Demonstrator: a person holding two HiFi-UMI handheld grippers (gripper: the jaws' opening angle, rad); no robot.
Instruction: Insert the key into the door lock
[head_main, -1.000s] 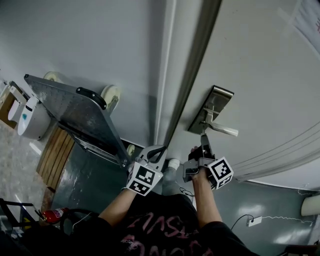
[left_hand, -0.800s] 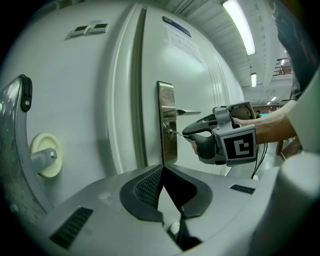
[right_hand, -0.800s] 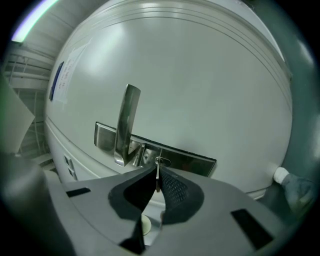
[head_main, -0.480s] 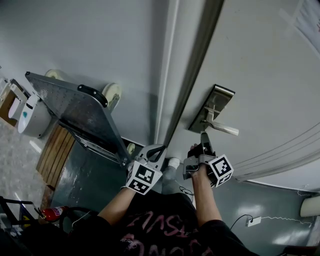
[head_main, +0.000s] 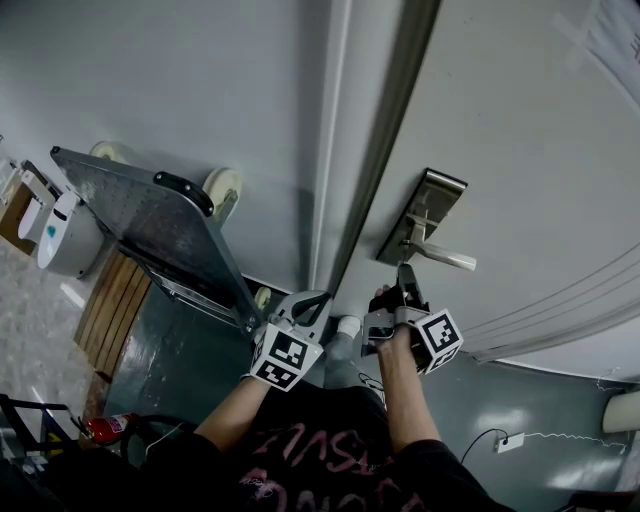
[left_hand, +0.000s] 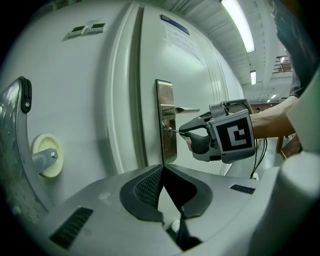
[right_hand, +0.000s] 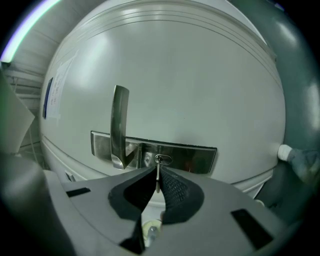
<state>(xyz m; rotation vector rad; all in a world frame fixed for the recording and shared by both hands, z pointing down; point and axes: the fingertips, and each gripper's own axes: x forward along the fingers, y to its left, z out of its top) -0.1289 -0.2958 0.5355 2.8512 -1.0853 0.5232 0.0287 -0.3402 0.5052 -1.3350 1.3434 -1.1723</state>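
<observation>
While my right tongs (head_main: 404, 279) clamp the key (right_hand: 158, 179), its tip meets the keyhole (right_hand: 161, 159) below the door handle (right_hand: 119, 125). My left tongs (left_hand: 162, 168) are closed, empty, apart from the lock.

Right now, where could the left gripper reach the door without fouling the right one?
Free: the bare door between the frame and the lock plate, and above the handle. Crowded: below the handle, where the right gripper holds the key at the keyhole.
</observation>
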